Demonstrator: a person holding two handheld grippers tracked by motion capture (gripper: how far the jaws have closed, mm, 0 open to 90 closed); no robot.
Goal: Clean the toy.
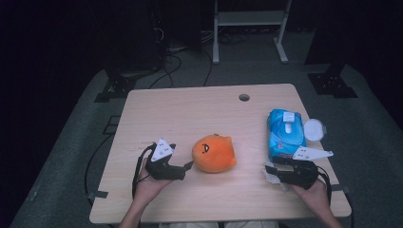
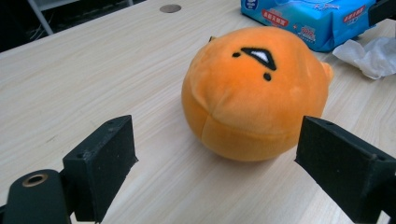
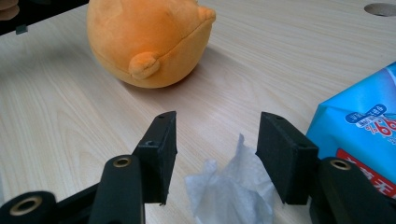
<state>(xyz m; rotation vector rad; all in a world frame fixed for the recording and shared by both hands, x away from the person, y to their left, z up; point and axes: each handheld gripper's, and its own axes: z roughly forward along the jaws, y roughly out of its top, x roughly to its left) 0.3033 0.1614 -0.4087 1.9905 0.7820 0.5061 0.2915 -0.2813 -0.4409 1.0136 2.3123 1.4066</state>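
Observation:
A round orange plush toy (image 1: pixel 214 153) with a small face lies near the middle of the wooden table (image 1: pixel 190 114). My left gripper (image 1: pixel 188 166) rests on the table just left of it, with the jaws wide apart. In the left gripper view the plush toy (image 2: pixel 252 93) sits just ahead of the left gripper (image 2: pixel 217 140), untouched. My right gripper (image 1: pixel 268 170) is at the front right, open. A crumpled white tissue (image 3: pixel 233 186) lies on the table between the jaws of the right gripper (image 3: pixel 217 135), and the pads stand clear of it. The plush toy (image 3: pixel 149 42) shows farther off.
A blue pack of wet wipes (image 1: pixel 285 135) lies just beyond the right gripper, with a round white lid (image 1: pixel 314 129) beside it near the right edge. A cable hole (image 1: pixel 244 97) marks the far side of the table. Bare wood stretches behind the plush.

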